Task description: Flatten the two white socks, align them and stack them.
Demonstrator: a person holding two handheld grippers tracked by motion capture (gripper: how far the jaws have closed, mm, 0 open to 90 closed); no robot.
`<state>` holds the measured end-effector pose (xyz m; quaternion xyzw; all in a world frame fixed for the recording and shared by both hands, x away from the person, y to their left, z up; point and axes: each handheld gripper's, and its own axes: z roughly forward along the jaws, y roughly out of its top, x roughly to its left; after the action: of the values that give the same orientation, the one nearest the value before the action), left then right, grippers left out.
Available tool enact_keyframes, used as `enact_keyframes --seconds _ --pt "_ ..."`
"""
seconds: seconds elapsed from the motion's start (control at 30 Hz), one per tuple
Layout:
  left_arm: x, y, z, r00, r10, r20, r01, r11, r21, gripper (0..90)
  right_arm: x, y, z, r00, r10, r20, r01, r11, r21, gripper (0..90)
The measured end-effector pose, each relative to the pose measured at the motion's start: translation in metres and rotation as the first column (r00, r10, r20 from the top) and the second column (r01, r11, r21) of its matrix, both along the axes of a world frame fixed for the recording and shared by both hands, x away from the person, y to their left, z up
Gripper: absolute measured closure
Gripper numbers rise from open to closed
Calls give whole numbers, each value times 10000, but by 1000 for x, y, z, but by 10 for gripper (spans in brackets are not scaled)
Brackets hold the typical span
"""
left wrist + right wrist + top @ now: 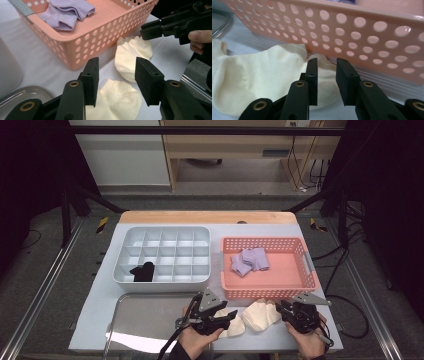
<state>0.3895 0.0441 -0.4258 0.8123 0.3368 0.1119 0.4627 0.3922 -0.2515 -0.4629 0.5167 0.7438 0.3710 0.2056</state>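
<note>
Two cream socks lie on the white table in front of the pink basket [310,270]. The nearer cream sock [117,100] sits under and between the jaws of my open left gripper [117,72], which is not closed on it. The farther cream sock [132,57] lies against the basket wall. My right gripper [327,67] is open, its jaws on either side of that sock's edge [262,75]. In the high view the left gripper [230,315] and right gripper [281,309] flank the socks [260,315].
Purple socks [249,260] lie in the pink basket. A white compartment tray [165,237] at the left holds a black sock [142,271]. A metal tray [145,320] sits at the front left. The table's front edge is close behind my hands.
</note>
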Motion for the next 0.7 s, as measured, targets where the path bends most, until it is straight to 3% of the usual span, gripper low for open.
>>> enact_keyframes --seconds 0.37,0.6,0.7 --pt "7 -33 -15 9990 149 -416 -142 9998 170 541 3 -3 -5 9997 -152 -209 148 9997 -195 739" --pt "10 -45 -29 9966 133 -817 -84 9982 596 535 5 -3 -13 9969 -109 -785 87 9996 -283 736" --pt "11 -45 -35 9949 227 -979 -143 9962 857 536 5 -1 -14 9968 -100 -794 67 9991 -408 741"
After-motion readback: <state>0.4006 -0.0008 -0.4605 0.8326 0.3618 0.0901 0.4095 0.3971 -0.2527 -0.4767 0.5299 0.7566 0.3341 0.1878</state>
